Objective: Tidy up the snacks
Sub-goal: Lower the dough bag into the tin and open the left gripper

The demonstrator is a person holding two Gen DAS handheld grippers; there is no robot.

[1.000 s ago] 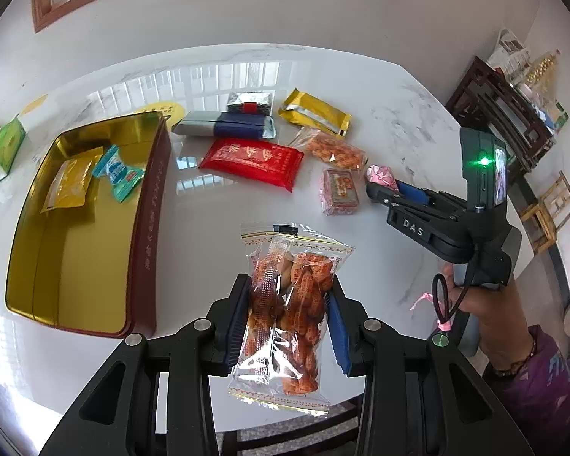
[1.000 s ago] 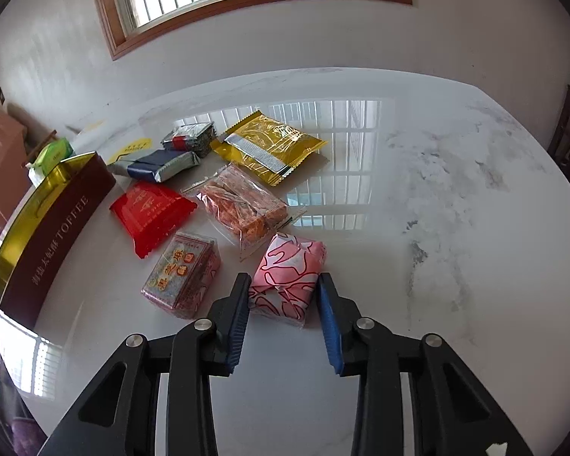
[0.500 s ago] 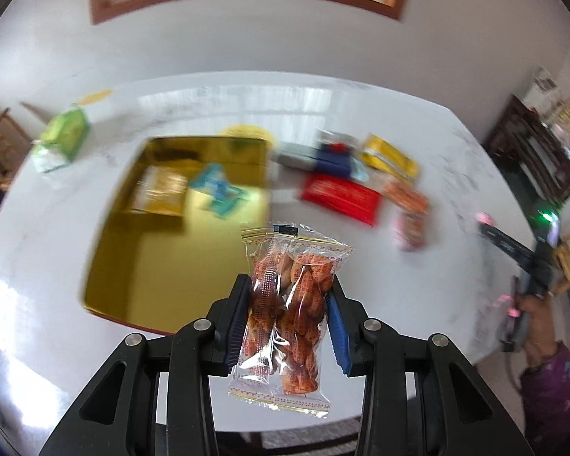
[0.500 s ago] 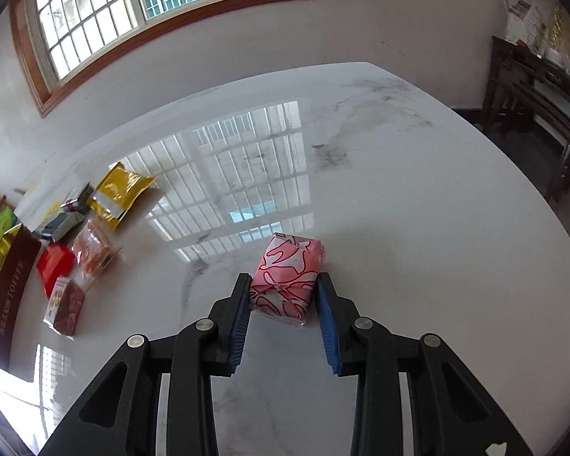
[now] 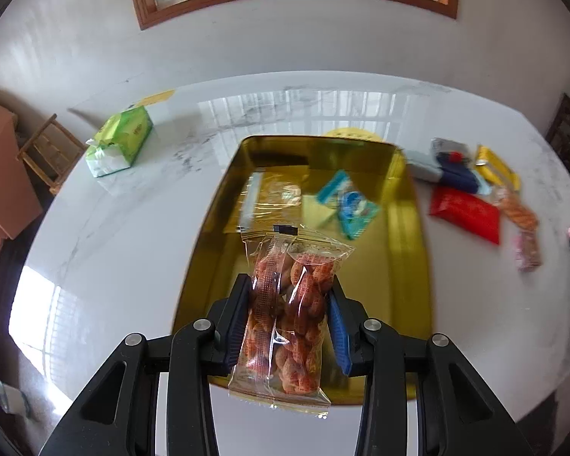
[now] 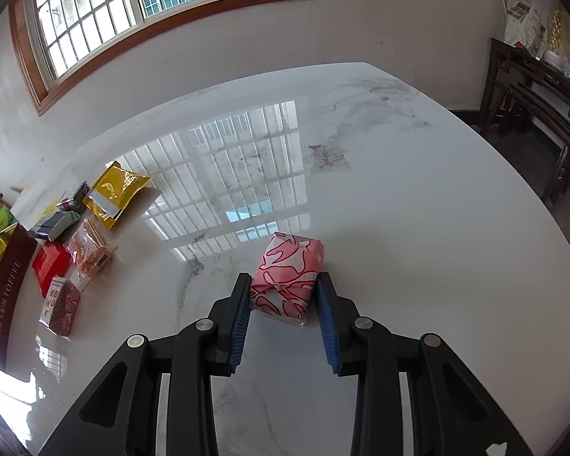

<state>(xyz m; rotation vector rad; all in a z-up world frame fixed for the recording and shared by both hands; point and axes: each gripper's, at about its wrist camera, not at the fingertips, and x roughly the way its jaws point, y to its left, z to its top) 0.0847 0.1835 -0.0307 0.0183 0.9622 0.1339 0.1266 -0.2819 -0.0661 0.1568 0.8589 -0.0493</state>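
On the white marble table (image 5: 140,228), sitting open: gold tin (image 5: 410,266). Hanging above it, long axis pointing away, clear snack bag (image 5: 288,315), clamped by left gripper (image 5: 290,323). Squeezing pink wrapped packet (image 6: 286,277): right gripper (image 6: 283,315).

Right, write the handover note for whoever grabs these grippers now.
Left gripper: shut on a clear bag of orange snacks, over the gold tin.
Right gripper: shut on a pink-patterned packet, above bare table.
Done: gold packet and blue packet lie in the tin.
Left: drop both held items in, then the loose snacks, among them the red packet.
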